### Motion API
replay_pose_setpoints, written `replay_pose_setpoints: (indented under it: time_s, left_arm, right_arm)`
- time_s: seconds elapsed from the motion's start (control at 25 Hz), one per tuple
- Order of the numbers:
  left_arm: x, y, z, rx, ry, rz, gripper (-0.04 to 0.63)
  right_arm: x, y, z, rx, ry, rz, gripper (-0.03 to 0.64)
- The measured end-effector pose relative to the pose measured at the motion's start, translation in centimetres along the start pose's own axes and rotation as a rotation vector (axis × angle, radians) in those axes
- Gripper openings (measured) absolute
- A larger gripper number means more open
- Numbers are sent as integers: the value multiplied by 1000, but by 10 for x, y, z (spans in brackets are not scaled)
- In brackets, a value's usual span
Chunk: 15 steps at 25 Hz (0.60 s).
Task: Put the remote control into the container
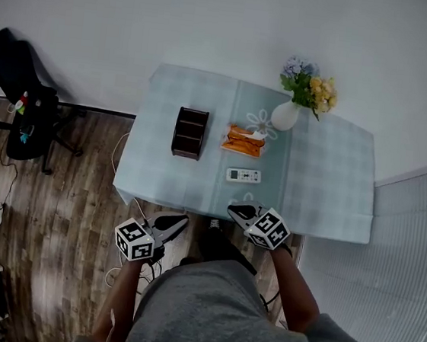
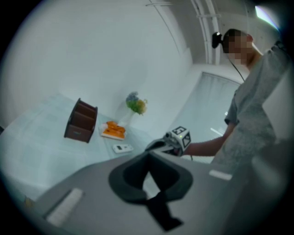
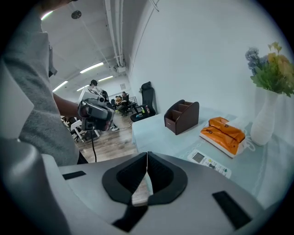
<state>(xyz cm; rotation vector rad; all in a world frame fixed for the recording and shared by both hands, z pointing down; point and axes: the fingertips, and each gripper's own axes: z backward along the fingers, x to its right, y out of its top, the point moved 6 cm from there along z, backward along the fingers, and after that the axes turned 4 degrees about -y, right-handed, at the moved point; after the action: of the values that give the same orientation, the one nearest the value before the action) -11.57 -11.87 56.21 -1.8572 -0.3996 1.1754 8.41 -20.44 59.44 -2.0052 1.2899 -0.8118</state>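
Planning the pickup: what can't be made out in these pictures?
Remote buttons: too small in head view, blurred in left gripper view.
Container interior: dark in every view.
Flowers: cut by the right gripper view's edge.

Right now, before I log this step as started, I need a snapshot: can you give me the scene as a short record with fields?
remote control: lying flat on the table, outside the container
container: brown, standing to the left of the remote control and apart from it
left gripper: shut, empty, short of the table's near edge
right gripper: shut, empty, at the table's near edge, not touching the remote control
other things: orange packet, vase of flowers, both beyond the remote control
task state: remote control not yet picked up
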Motion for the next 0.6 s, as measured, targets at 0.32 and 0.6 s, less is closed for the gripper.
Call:
replay_pose_setpoints:
  time_s: [0.32, 0.6]
  left_arm:
    - [-18, 12, -13, 51, 59, 32, 0]
    - [-32, 13, -12, 85, 115, 69, 0]
  right_arm:
    - [60, 3, -1, -128, 71, 105, 18]
    - [95, 8, -15, -244, 60, 320, 54]
